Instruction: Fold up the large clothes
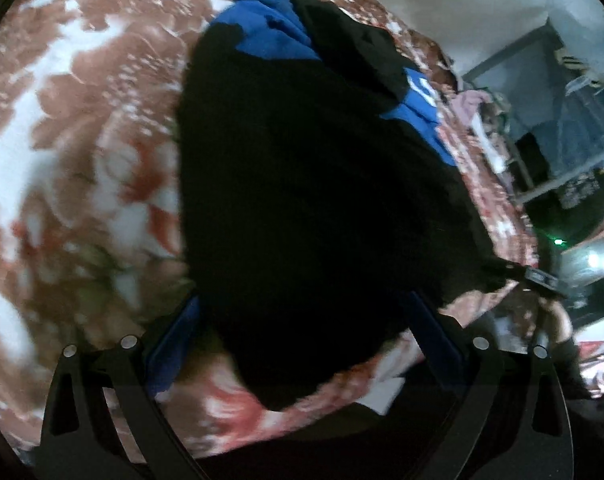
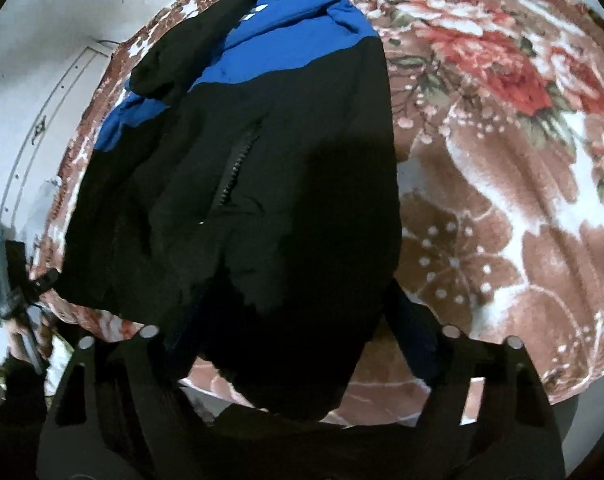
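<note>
While the floral blanket (image 2: 501, 168) fills both views as the surface that carries everything, the black and blue jacket (image 2: 262, 168) lies on it, its hem reaching the near edge and its blue upper part with white lettering toward the far edge. One sleeve appears to be thrown across the chest in the right wrist view, and the side nearest the open blanket runs in a fairly straight line, so a first lengthwise fold may already be in; that is a judgement, since the dark cloth hides most creases. What is left, by my reading, is to bring the hem up toward the collar and square the bundle. The left gripper (image 1: 302, 320) has its two blue fingers (image 1: 174, 340) spread wide on either side of the hem cloth, with no sign that they press on it. The right gripper (image 2: 294, 328) likewise straddles the hem corner, with cloth between its fingers; whether they already pinch it I cannot tell, as black fabric covers them. At the side edge of the blanket, the left gripper's tip shows in the right view against the hem.
</note>
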The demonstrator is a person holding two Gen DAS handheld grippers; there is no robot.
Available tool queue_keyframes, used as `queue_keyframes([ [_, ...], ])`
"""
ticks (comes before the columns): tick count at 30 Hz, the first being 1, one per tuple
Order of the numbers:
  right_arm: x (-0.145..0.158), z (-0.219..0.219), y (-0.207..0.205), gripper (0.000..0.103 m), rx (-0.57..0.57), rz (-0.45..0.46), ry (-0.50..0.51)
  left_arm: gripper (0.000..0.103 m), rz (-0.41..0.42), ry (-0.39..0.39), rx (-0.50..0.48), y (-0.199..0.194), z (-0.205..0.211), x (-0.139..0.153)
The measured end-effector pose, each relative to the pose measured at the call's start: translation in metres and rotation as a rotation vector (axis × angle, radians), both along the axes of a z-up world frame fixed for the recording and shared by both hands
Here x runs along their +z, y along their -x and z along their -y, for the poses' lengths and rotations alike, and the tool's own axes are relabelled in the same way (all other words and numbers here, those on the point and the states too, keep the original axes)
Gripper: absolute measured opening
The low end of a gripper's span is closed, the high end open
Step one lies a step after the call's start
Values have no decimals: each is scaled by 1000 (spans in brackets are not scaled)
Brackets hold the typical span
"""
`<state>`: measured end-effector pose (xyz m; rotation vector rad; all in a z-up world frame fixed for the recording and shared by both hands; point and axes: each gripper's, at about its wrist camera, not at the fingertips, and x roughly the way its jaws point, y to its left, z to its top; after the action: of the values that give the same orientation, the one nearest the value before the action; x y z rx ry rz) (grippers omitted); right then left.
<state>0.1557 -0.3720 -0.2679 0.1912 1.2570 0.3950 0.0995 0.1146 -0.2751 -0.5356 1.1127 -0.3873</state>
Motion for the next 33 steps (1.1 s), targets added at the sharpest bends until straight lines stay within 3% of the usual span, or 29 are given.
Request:
queue_keyframes([
  [5, -1, 1, 0, 69, 3, -7, -29, 92, -9, 33, 4, 0, 6, -5],
  [7, 1, -1, -2, 59, 10, -9, -36, 86, -29, 65, 22, -1, 3, -7],
  [9, 2, -1, -2, 53, 18, -7, -45, 71, -40, 70, 26, -2, 2, -6],
  [11, 1, -1, -4, 50, 21, -11, -52, 59, -47, 74, 24, -1, -1, -5],
  [12, 1, 1, -4, 50, 12, -15, -48, 57, -49, 75, 19, -1, -2, -4],
  [14, 4, 5, -2, 54, -2, -11, -22, 58, -53, 71, 10, -1, -2, -3],
  [18, 4, 12, 3, 78, -28, 19, 71, 62, -58, 49, 5, -1, -4, -7],
  [21, -10, 19, 1, 78, -47, -41, 0, 62, -63, 70, 12, -3, -7, -10],
  [23, -11, 18, 1, 66, -44, -51, -32, 61, -64, 76, 11, -4, -6, -9],
  [24, -11, 17, 1, 55, -36, -52, -46, 57, -61, 76, 7, -2, -7, -8],
  [26, -7, 12, 1, 48, -16, -41, -43, 47, -49, 77, -16, -2, -3, -4],
  [27, -5, 10, 1, 41, -2, -36, -43, 41, -48, 89, -24, -3, -1, -3],
  [28, -4, 9, 1, 32, 2, -36, -57, 40, -46, 94, -26, -3, -1, -3],
  [31, -3, 8, -1, 20, 8, -49, -81, 25, -37, 60, -28, -7, 4, -4],
  [33, 0, 4, -1, 18, 18, -37, -66, 18, -24, 83, -17, -9, 7, -1],
])
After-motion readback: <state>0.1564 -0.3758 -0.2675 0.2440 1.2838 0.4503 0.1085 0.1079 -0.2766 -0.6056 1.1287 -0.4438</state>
